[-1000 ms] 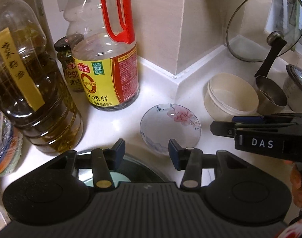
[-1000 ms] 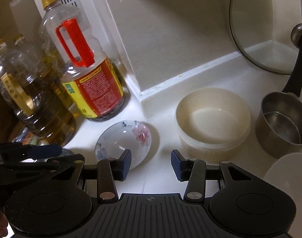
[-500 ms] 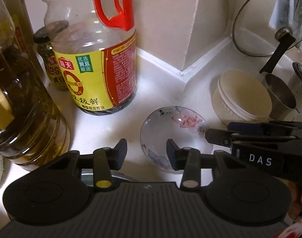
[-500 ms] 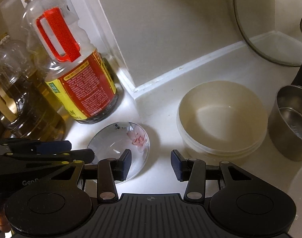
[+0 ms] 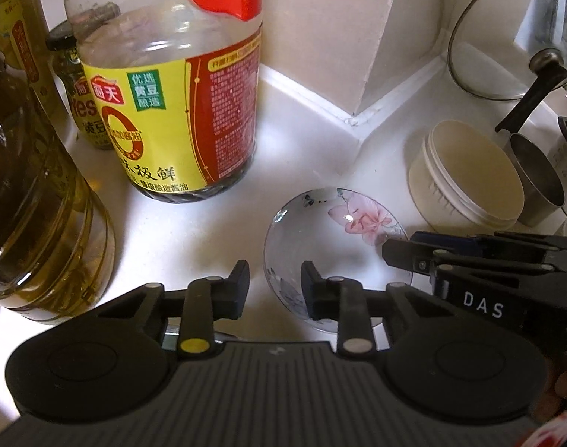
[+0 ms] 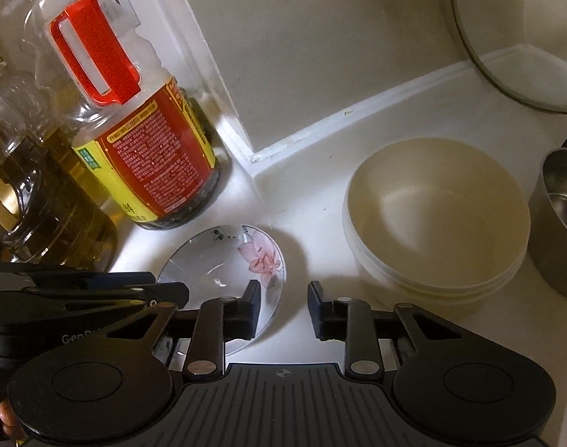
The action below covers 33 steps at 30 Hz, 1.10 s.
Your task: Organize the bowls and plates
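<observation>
Both grippers are pointing steeply downward, side by side at the bottom of the frame. The left gripper (image 5: 272, 285) has just been narrowing its jaws, with a gap remaining and nothing pressed between the pads. The right gripper (image 6: 283, 307) has just been narrowing likewise, its pads gripping nothing. A fingertip (image 6: 6, 415) is showing at the lower left edge.
</observation>
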Each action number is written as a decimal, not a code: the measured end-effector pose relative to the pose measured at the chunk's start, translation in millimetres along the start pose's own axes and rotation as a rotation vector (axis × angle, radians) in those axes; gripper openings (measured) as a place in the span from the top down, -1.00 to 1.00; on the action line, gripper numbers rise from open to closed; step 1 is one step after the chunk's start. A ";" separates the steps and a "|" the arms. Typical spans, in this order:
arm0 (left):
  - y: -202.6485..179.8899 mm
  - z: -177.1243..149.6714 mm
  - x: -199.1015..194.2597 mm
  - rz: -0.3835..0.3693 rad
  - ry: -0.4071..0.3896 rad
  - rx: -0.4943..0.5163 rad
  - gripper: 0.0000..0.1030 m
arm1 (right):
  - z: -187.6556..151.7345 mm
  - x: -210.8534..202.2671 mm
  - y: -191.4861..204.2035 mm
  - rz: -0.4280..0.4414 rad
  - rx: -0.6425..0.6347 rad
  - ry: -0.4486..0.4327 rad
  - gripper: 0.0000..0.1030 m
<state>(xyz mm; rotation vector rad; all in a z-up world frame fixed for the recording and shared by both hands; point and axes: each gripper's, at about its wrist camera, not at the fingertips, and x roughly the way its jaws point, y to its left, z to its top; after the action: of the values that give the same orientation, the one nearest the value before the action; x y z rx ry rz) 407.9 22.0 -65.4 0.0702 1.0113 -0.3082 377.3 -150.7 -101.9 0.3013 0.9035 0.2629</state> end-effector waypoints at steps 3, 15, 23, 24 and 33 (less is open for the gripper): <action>-0.4 -1.6 4.5 -0.006 0.008 -0.006 0.56 | 0.5 1.9 -0.8 0.000 0.009 0.007 0.54; -2.9 -1.2 8.2 -0.013 0.006 -0.018 0.71 | 1.3 7.3 3.0 0.003 -0.001 0.009 0.84; -2.5 -1.9 -2.5 -0.020 -0.003 -0.022 0.74 | 4.3 1.8 3.5 -0.004 -0.015 0.014 0.85; -2.3 -1.9 -3.9 -0.020 -0.005 -0.024 0.74 | 4.9 2.1 5.2 -0.004 -0.018 0.016 0.85; -1.5 -3.0 -29.8 -0.008 -0.050 -0.042 0.73 | 11.7 -15.3 12.5 0.017 -0.038 0.006 0.85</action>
<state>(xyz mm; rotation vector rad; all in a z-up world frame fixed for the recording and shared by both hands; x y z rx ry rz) 390.3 27.8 -41.8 0.0203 0.9680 -0.2942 376.4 -146.1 -79.4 0.2727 0.9015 0.2965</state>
